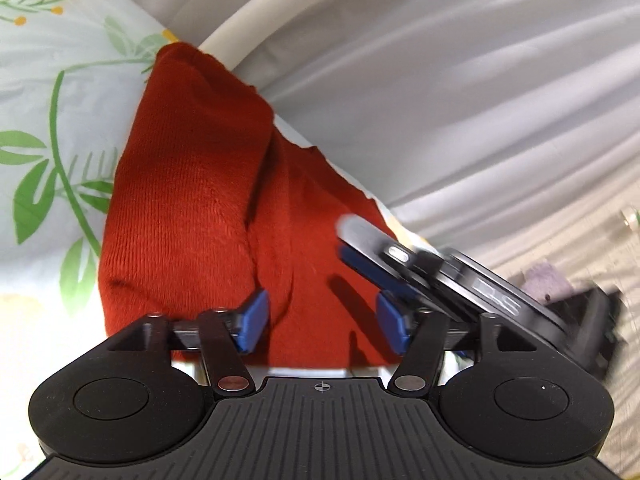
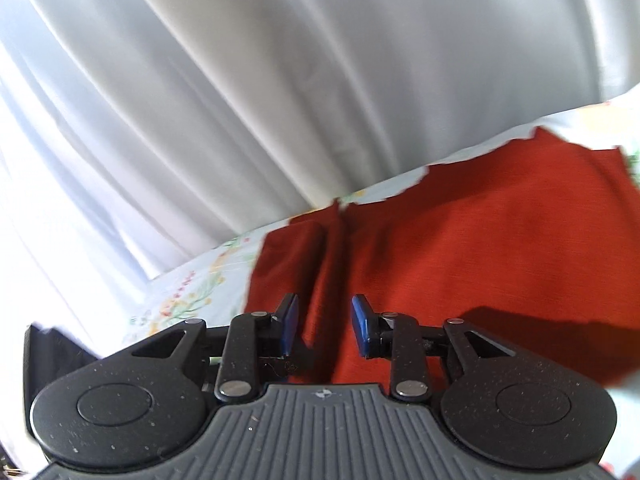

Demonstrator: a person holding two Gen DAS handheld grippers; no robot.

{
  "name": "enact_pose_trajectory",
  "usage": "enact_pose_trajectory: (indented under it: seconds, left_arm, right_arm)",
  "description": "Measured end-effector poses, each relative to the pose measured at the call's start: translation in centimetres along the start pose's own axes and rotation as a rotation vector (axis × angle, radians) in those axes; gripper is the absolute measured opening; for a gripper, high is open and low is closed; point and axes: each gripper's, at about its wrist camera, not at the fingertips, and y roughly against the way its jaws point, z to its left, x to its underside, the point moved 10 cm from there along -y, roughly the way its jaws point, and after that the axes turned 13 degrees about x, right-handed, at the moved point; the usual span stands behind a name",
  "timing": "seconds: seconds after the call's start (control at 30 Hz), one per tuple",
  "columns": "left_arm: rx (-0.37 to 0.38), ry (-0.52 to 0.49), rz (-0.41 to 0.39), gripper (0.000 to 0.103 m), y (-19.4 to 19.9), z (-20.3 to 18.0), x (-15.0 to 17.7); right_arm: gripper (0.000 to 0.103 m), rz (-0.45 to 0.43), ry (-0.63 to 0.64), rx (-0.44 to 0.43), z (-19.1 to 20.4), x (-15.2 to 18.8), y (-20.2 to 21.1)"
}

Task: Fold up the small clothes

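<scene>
The red knitted garment (image 1: 192,208) lies folded on the floral sheet (image 1: 40,100) beside the white curtain (image 1: 460,80), with the left gripper (image 1: 322,324) spread wide and the right gripper (image 2: 324,326) narrowly parted above it, both gripping nothing.

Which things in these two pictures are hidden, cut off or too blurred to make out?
- Red knitted garment: the near edge is hidden by the left gripper body in the left wrist view.
- Same garment: cut off at the right edge in the right wrist view.
- Right gripper: blurred in the left wrist view.
- Small purple object: blurred, partly hidden by that gripper.
</scene>
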Motion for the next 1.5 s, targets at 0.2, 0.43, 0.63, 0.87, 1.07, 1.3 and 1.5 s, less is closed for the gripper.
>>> enact_pose_trajectory:
  seconds: [0.2,0.43,0.63,0.87,1.07,1.3,1.5]
  left_arm:
    - [-0.085,-0.027,0.013,0.079,3.2,-0.3,0.3]
    - [-0.191,0.059,-0.242,0.091,7.7,2.8,-4.2]
    - [-0.372,0.182,-0.326,0.097,7.3,8.3,-6.1]
    - [-0.347,0.184,-0.291,0.098,5.8,9.0,-5.8]
    - [-0.358,0.129,-0.249,0.098,4.9,8.3,-5.4]
    - [-0.356,0.182,-0.270,0.099,5.8,7.5,-5.4]
    - [-0.308,0.100,-0.244,0.099,4.0,4.2,-5.0]
  right_arm:
    - [0.028,0.115,0.094,0.017,1.8,2.0,-4.3]
    - [0.015,0.161,0.147,0.033,1.3,3.1,-5.2]
    - [0.067,0.177,-0.079,-0.067,0.4,-0.6,-5.7]
    - [0.066,0.262,-0.114,-0.131,2.8,-2.1,-10.1]
    - [0.039,0.290,-0.056,-0.087,3.8,-1.2,-12.4]
    - [0.010,0.135,0.179,-0.019,5.5,-2.0,-10.8]
    - [0.009,-0.038,0.219,0.002,4.0,-5.1,-5.1]
